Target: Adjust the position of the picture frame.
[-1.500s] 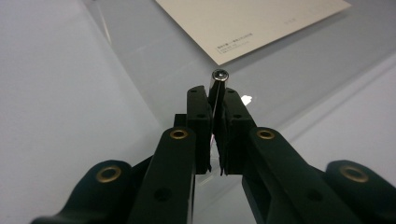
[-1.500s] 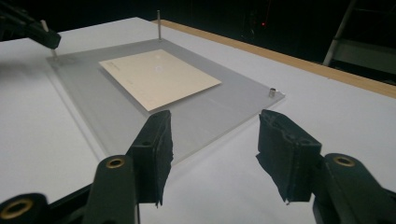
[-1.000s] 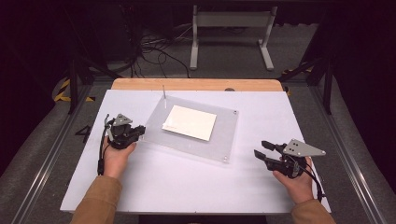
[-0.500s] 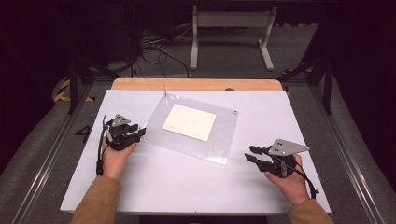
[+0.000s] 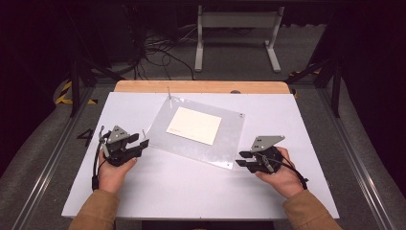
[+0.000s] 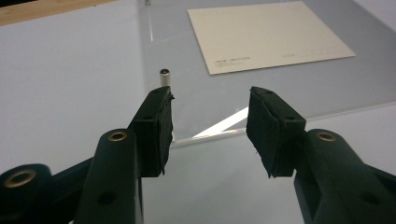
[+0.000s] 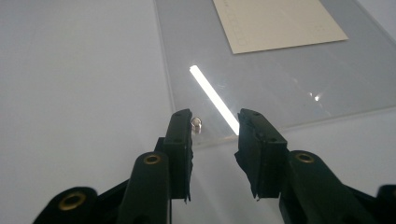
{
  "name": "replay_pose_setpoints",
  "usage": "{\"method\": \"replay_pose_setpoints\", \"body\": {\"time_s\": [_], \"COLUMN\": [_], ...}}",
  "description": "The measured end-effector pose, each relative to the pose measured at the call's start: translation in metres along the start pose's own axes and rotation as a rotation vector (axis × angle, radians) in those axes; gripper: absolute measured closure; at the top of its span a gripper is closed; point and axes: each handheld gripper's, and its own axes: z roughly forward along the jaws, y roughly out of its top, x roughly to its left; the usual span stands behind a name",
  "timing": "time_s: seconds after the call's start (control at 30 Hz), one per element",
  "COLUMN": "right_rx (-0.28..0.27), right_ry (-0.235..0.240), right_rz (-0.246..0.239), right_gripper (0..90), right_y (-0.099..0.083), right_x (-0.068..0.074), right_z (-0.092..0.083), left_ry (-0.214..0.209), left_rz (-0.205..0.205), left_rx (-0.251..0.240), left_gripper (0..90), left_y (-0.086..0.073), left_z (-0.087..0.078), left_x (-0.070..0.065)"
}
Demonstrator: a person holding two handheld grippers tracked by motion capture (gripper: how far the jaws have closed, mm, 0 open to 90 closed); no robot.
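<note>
One clear, glossy acrylic sheet (image 5: 201, 132) — flat cream paper rectangle (image 5: 194, 125) inside.

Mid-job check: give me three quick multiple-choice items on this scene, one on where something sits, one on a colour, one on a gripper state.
1. Where does the cream sheet lie?
A. on the clear plate
B. on the wooden strip
C. in the right gripper

2. What colour is the tabletop?
A. green
B. white
C. red

3. How do the left gripper jaws stand?
A. clamped on the sheet
B. shut on the plate
C. apart, nothing pressed between them

Answers: 1 A, the sheet rests inside the plate's outline; 2 B, the surface around the plate is white; 3 C, the left gripper view shows a gap, the jaws having just been opening.
</note>
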Motion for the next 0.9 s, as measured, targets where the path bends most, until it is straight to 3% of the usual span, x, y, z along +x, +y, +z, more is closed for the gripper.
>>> {"method": "replay_pose_setpoints", "body": {"time_s": [0.17,0.33,0.53,0.63,0.9], "right_rx": [0.061,0.099,0.148,0.168,0.196], "right_ry": [0.058,0.066,0.090,0.097,0.111], "right_rz": [0.002,-0.004,-0.004,-0.012,-0.019], "right_gripper": [64.0,62.2,66.3,67.3,69.1], "right_y": [0.009,0.014,0.016,0.019,0.019], "right_x": [-0.002,-0.003,-0.005,-0.005,-0.006], "right_z": [0.016,0.027,0.041,0.045,0.055], "left_ry": [-0.022,-0.009,0.006,0.013,0.018], "left_rz": [0.022,0.034,0.014,0.024,0.017], "left_rx": [-0.008,-0.021,-0.033,-0.032,-0.028], "left_gripper": [50.1,49.1,48.8,48.6,48.2], "left_y": [-0.006,-0.009,-0.014,-0.015,-0.020], "left_z": [-0.010,-0.017,-0.025,-0.026,-0.028], "left_x": [-0.008,-0.011,-0.008,-0.007,-0.005]}}
